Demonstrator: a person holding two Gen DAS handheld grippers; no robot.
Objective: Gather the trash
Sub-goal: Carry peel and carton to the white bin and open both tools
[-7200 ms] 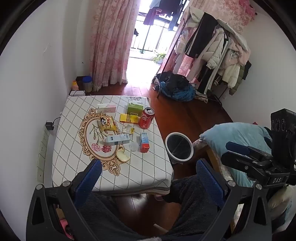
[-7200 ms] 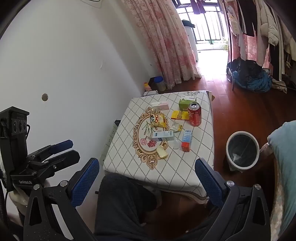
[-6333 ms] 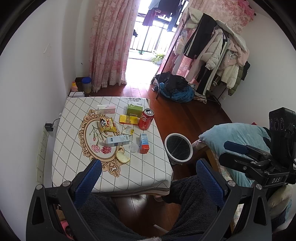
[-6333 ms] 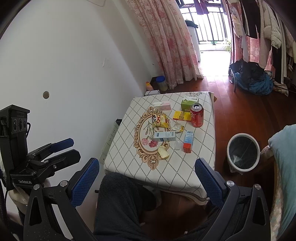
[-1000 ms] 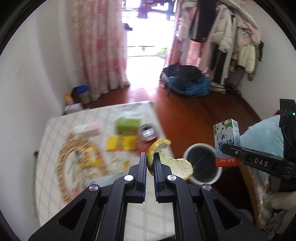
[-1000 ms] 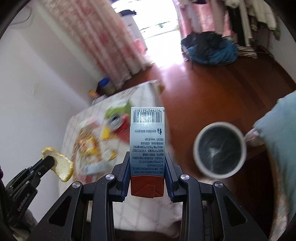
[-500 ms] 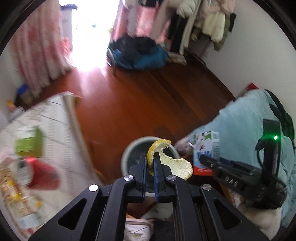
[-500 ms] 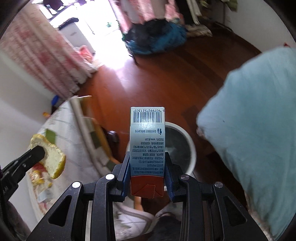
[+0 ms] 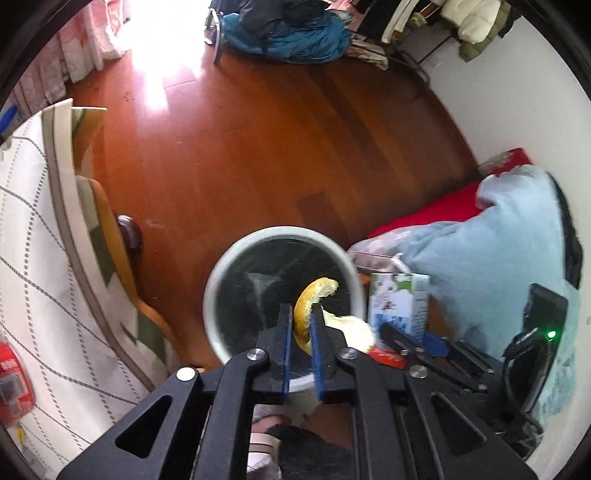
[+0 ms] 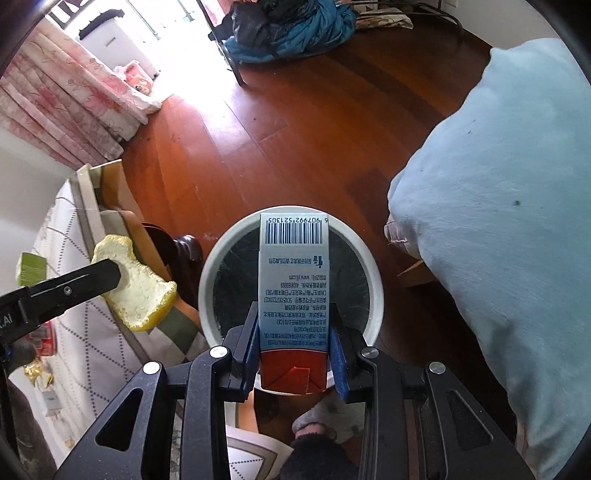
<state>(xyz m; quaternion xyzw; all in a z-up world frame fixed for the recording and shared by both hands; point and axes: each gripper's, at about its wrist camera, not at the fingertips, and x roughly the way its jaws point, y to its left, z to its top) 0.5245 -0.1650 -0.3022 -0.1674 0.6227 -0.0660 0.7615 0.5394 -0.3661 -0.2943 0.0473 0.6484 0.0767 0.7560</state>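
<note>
My left gripper (image 9: 301,314) is shut on a curved piece of yellow fruit peel (image 9: 314,295), held over the open mouth of a round white trash bin (image 9: 221,269) lined with a dark bag. My right gripper (image 10: 293,314) is shut on a small milk carton (image 10: 293,280) with a barcode and red base, held above the same bin (image 10: 373,280). The carton also shows in the left wrist view (image 9: 399,302), at the bin's right rim. The peel shows in the right wrist view (image 10: 142,280), to the left of the bin.
The table with a checked cloth (image 9: 33,258) stands left of the bin, with a red can (image 9: 13,373) and a green box (image 10: 31,267) on it. A light blue blanket (image 10: 498,184) lies to the right. Clothes are piled (image 9: 284,33) on the wooden floor beyond.
Both grippers have moved closer over the bin with their loads; the bin now looks larger and sits right under them. The table has slid to the left edge of both views.
</note>
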